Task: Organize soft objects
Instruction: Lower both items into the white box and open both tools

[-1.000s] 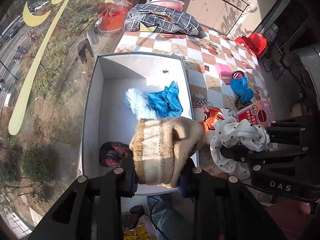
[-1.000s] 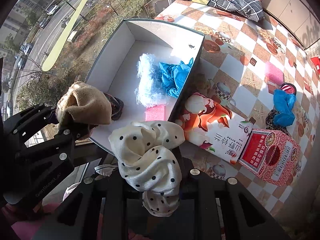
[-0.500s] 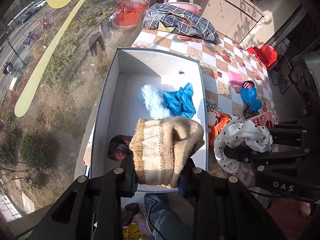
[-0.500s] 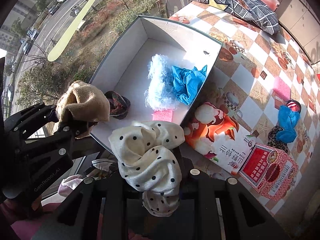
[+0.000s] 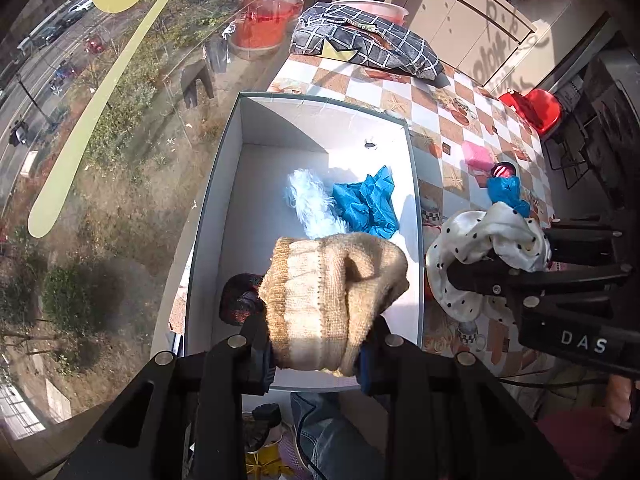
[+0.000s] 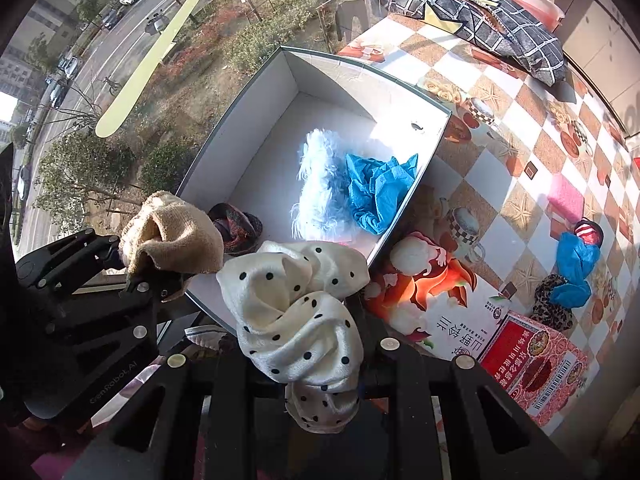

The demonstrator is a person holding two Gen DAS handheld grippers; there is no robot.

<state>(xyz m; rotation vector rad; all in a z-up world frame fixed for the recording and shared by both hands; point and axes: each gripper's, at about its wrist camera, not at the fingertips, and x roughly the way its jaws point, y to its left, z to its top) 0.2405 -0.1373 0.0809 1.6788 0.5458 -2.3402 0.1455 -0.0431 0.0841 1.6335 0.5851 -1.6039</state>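
My left gripper [image 5: 316, 360] is shut on a tan knitted hat [image 5: 332, 300], held over the near end of a white open box [image 5: 208, 216]. My right gripper [image 6: 304, 360] is shut on a cream polka-dot scarf [image 6: 296, 312], held above the box's near right corner [image 6: 372, 256]. In the box lie a fluffy light-blue piece [image 6: 320, 184], a crumpled blue cloth [image 6: 376, 192] and a dark red knit item [image 6: 236, 224]. In the right wrist view the left gripper [image 6: 132, 276] with the hat [image 6: 176, 240] is at the left.
The box sits on a checkered tablecloth [image 6: 500, 120] beside a window. On the table: a printed carton [image 6: 436, 304], a red packet [image 6: 532, 368], a blue cloth on a leopard-print item [image 6: 572, 268], a pink sponge [image 6: 564, 200] and a dark plaid cushion [image 6: 492, 16].
Both grippers, with hat and scarf still held, have shifted a little along the box; the box and table contents slid right and down in both views.
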